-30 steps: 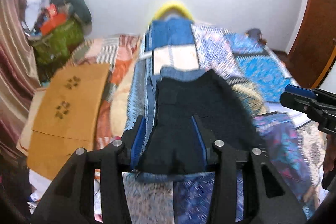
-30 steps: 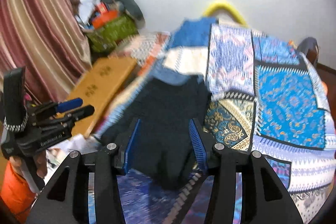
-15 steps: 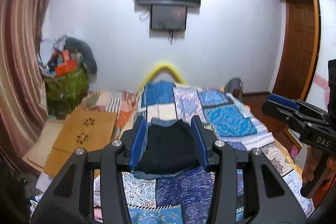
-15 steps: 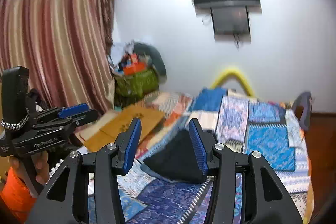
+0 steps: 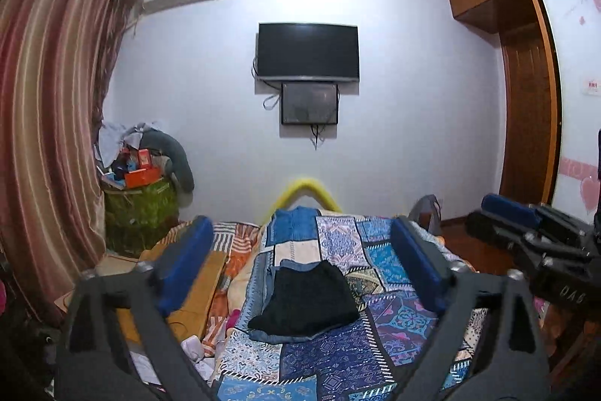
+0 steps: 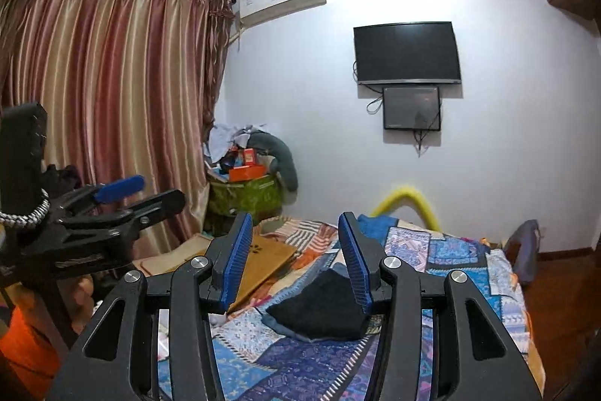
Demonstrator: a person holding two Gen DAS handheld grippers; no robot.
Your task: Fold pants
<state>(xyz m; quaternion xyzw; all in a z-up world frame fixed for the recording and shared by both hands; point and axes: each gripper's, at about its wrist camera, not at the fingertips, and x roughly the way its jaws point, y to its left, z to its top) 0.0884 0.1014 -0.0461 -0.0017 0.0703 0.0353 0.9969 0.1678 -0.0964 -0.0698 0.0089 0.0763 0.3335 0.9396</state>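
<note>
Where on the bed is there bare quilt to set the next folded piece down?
Free quilt lies in front of the folded pants, and more to their right toward the far corner. The left edge is crowded: a wooden board and floor clutter border it.

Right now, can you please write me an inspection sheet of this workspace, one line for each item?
Surface: bed with blue patchwork cover.
Job's things: dark pants lie folded on the cover, touched by no gripper.
Clutter: heaped green basket in the corner; brown board beside the bed.
Grippers: left gripper open wide, empty; right gripper open, empty; both held above the bed.
Cables: loose wires under the wall TV.
Surroundings: striped curtain, air conditioner, wooden wardrobe.
</note>
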